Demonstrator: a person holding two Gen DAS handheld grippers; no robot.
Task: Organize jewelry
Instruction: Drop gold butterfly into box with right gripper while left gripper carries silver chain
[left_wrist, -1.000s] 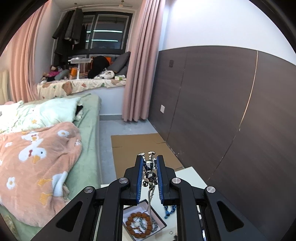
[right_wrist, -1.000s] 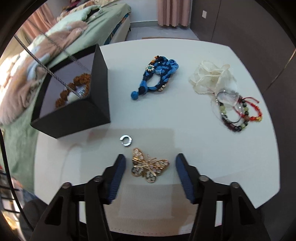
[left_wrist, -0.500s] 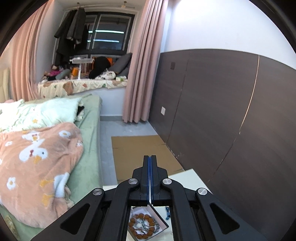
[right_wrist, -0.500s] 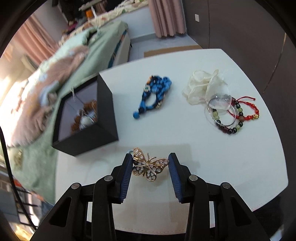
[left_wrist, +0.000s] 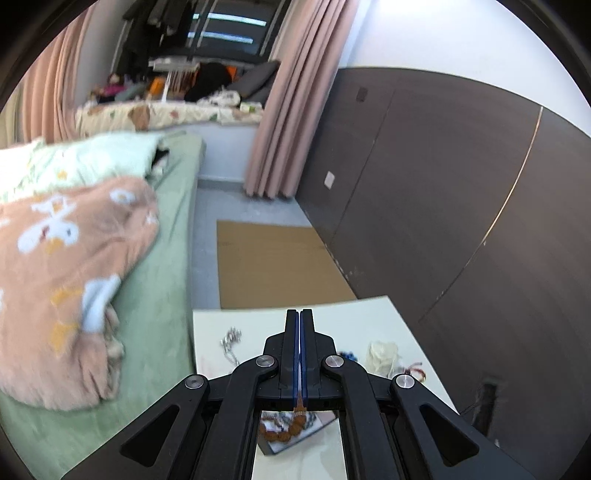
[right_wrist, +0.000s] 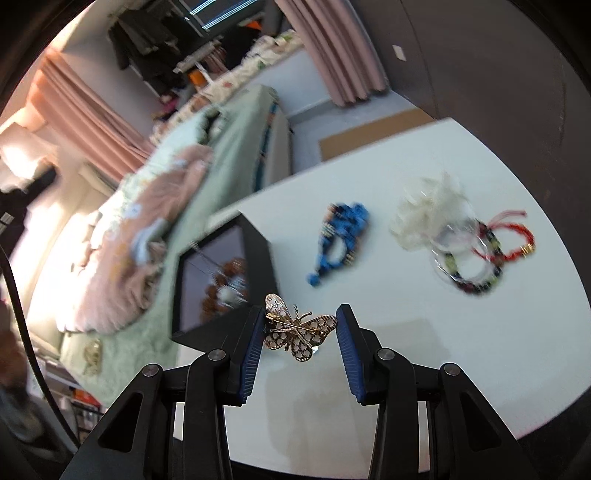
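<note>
Lifted off the white table (right_wrist: 424, 354) since a second ago, the butterfly brooch (right_wrist: 300, 332) hangs pinched by its wingtips in the right gripper (right_wrist: 300, 328) — light, stiff, filigree fragile. Left gripper (left_wrist: 299, 325) is closed, empty. Black box (right_wrist: 221, 280) holds brown beads (right_wrist: 225, 280) — and a chain

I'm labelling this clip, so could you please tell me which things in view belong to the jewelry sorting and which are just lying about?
Job:
- butterfly brooch, between the right gripper fingers
- black box holding a brown bead bracelet
- blue knotted piece
- beaded bracelets
- white pouch
- silver chain

Lying about:
- bed
- pink blanket
- cardboard
- curtain
</note>
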